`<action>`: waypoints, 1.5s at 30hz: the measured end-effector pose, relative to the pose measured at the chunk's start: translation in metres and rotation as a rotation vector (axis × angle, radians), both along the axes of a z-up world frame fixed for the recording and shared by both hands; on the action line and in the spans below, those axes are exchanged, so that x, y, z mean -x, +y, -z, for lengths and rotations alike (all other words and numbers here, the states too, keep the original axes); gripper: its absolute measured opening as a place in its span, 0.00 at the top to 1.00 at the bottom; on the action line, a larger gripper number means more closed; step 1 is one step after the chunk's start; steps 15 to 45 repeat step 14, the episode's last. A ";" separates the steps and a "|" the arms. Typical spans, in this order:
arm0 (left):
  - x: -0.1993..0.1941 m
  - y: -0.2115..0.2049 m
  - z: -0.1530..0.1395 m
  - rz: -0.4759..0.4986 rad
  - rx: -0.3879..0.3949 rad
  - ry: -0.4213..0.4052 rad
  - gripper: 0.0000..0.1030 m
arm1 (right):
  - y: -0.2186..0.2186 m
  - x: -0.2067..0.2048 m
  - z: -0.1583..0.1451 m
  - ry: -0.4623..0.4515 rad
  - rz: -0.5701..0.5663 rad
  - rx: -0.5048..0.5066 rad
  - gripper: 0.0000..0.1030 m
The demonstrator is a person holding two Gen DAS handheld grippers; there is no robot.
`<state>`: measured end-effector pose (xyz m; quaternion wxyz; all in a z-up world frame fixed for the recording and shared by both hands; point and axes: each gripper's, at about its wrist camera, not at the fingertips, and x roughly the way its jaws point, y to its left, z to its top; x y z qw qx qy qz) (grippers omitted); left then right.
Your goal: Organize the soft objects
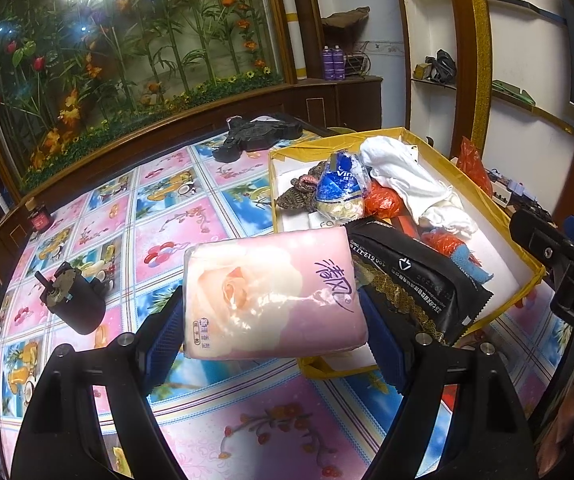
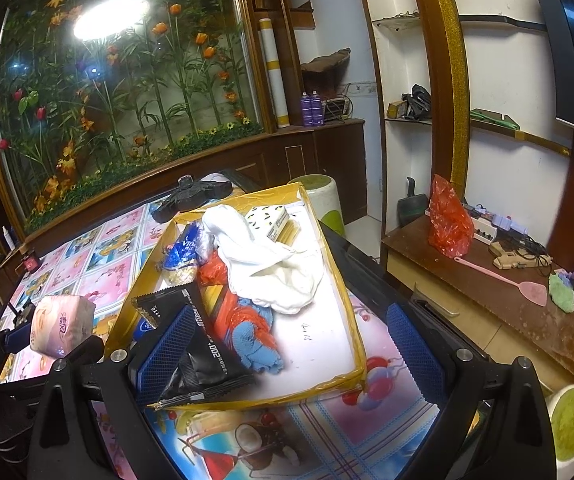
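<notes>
Tissue pack point(image 1: 273, 294) clamped in my left claw point(image 1: 275, 320), raised over the table point(image 1: 167, 216) beside the box point(image 1: 533, 268); right claw point(image 2: 287, 344) gapes empty. Slick wrapper may slip sideways out.

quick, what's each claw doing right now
Left claw: closed on the pink tissue pack, held off the table.
Right claw: open, holding nothing, over the near end of the yellow box.
</notes>
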<state>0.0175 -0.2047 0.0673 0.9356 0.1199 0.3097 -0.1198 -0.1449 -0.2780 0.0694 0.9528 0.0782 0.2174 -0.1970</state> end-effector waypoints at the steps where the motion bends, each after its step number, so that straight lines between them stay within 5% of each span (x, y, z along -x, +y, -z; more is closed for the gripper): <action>1: 0.000 0.000 0.000 -0.003 -0.005 -0.004 0.21 | 0.000 0.001 0.000 -0.001 0.000 0.001 0.04; 14: 0.005 0.000 -0.004 -0.049 -0.065 -0.070 0.21 | -0.001 0.002 0.001 -0.003 0.001 -0.001 0.02; 45: 0.005 0.000 -0.004 -0.049 -0.065 -0.070 0.21 | -0.001 0.002 0.001 -0.003 0.001 -0.001 0.02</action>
